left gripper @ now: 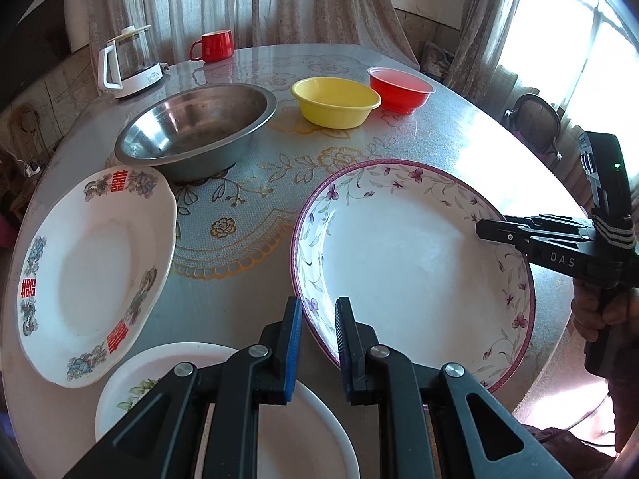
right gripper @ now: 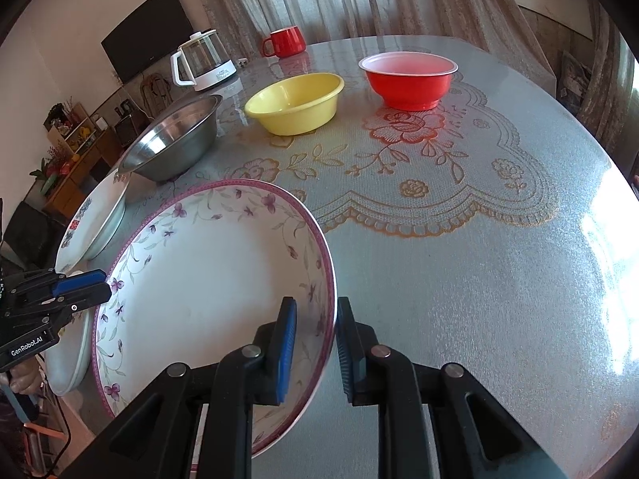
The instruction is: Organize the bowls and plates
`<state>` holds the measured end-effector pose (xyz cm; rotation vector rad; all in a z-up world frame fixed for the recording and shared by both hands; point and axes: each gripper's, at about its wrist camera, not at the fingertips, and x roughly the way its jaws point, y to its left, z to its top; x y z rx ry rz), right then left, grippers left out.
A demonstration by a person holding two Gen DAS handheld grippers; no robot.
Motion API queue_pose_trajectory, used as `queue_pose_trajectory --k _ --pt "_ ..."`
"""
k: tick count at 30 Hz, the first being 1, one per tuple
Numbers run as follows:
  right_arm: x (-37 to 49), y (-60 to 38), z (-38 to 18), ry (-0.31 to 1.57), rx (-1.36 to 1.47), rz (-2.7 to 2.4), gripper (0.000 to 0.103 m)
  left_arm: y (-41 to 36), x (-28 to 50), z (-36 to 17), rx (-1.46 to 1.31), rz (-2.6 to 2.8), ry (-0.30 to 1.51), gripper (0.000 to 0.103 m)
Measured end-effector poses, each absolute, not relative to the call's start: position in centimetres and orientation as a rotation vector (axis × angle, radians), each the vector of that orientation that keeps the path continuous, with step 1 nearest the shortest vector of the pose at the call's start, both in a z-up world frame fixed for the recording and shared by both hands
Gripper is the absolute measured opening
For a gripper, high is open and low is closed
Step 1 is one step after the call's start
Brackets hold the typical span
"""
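Far left: white electric kettle (left gripper: 129,66) with glass body, red ceramic mug (left gripper: 212,45) just right of it. Nearer: steel mixing bowl (left gripper: 195,127), then yellow plastic bowl (left gripper: 335,101), then red plastic bowl with white rim (left gripper: 399,88), spread apart along far side of patterned round table (left gripper: 247,215).

Near left: white plate with red characters and blue flowers (left gripper: 92,275); plain white plate with green sprig (left gripper: 223,411) just below it, partly under left gripper (left gripper: 317,343).

Left gripper part open, rim of large white deep plate with purple floral border (left gripper: 411,263) sitting in the gap, pads not visibly pressing. Right gripper (right gripper: 317,345) likewise part open, straddling opposite rim of same plate; contact hard to confirm.

Step in hand, likely: two-sided grasp of floral deep plate, plate apparently on the table at near centre-right. Next: close both jaws on rim, lift level, carry left onto another plate to stack.
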<state>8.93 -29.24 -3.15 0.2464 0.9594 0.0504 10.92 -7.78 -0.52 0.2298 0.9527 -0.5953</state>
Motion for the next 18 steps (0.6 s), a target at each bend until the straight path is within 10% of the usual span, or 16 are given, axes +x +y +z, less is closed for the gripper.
queue_pose_trajectory --k 18 --pt "7.7 -27.2 -3.0 0.926 0.115 -0.051 0.022 -7.3 11.4 0.9 0.159 -0.541 0.918 0.012"
